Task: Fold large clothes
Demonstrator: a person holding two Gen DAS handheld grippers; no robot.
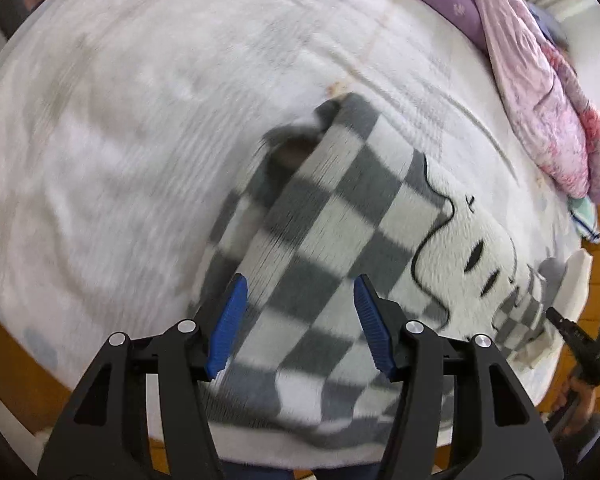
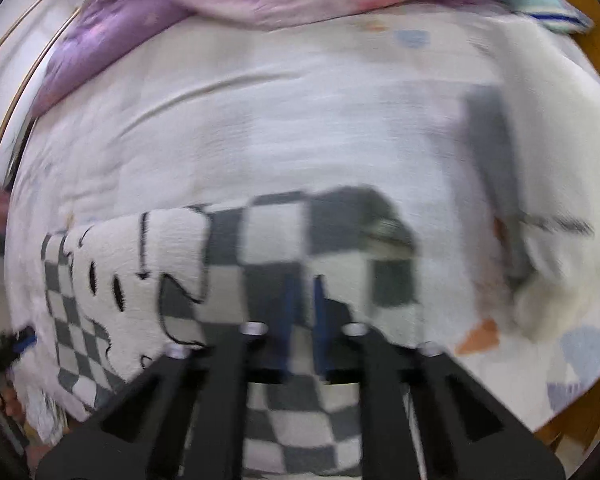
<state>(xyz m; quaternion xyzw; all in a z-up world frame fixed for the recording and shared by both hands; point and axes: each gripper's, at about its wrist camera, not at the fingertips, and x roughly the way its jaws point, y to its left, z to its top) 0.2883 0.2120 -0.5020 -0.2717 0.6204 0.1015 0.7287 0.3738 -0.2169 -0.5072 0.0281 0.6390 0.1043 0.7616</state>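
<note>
No readable text, label, brand name, number or sign appears in either view. The only drawn marking is a black outline cartoon with two short dash-like eyes on the white patch of the grey-and-white checkered garment (image 1: pixel 332 240), and it carries no letters. The pale bed sheet (image 1: pixel 140 140) under the garment has faint blue and orange printed shapes, too blurred to tell as anything but pattern. Beyond the garment, on the purple pillow (image 1: pixel 456 4), there is a small pale motif that cannot be made out as a word. Motion blur softens most surfaces.
</note>
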